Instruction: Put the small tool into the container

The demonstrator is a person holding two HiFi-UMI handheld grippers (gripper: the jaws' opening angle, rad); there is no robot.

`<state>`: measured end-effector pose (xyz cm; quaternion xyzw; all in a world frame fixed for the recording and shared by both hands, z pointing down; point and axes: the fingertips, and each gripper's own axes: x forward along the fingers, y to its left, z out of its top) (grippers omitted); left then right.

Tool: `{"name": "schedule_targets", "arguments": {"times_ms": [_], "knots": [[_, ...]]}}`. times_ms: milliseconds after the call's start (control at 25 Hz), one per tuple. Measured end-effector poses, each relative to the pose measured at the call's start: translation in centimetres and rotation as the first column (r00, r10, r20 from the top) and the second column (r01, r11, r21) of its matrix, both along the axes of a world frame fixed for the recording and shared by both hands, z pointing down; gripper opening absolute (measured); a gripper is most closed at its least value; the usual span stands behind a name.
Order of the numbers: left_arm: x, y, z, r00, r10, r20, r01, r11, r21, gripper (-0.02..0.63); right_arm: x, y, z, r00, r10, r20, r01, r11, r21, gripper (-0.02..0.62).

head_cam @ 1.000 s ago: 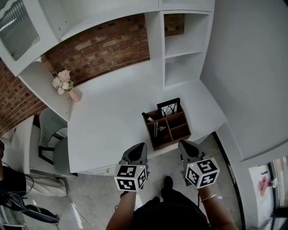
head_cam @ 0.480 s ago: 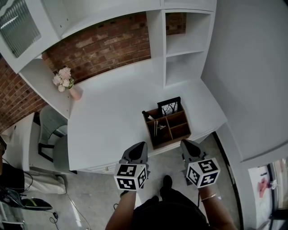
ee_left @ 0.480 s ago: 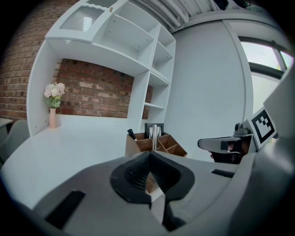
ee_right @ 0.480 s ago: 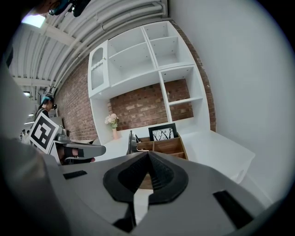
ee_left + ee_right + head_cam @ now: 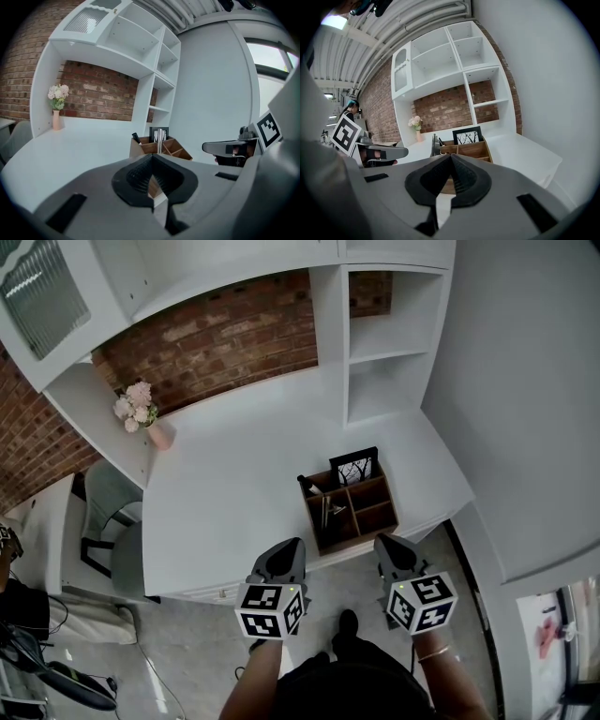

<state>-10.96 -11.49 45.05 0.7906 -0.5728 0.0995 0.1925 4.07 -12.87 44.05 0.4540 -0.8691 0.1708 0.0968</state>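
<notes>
A wooden container [image 5: 361, 512] with several compartments stands near the front edge of the white desk [image 5: 225, 493]. A thin metal tool [image 5: 325, 510] stands in its left compartment, and a black item [image 5: 307, 485] pokes out at its far left corner. My left gripper [image 5: 292, 545] and right gripper [image 5: 384, 542] hover side by side off the desk's front edge, both shut and empty. In the left gripper view the container [image 5: 174, 147] and the tool [image 5: 160, 137] lie ahead of the left gripper [image 5: 153, 156]. The right gripper [image 5: 451, 155] points at the container [image 5: 471, 150].
A framed picture [image 5: 353, 467] stands behind the container. A pink vase of flowers [image 5: 150, 427] sits at the desk's far left. White shelves [image 5: 384, 343] rise at the back against a brick wall. A chair [image 5: 108, 521] stands left of the desk.
The head view has shifted slightly. Both grippers stay shut in nearly the same place.
</notes>
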Motion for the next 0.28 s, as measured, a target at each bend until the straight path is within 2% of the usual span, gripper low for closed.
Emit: {"name": "schedule_targets", "arguments": {"times_ms": [280], "knots": [[-0.18, -0.23, 0.07, 1.0, -0.014, -0.005, 0.014, 1.0, -0.001, 0.008, 0.21, -0.34, -0.16, 1.0, -0.003, -0.001, 0.003, 1.0, 0.005, 0.005]]}}
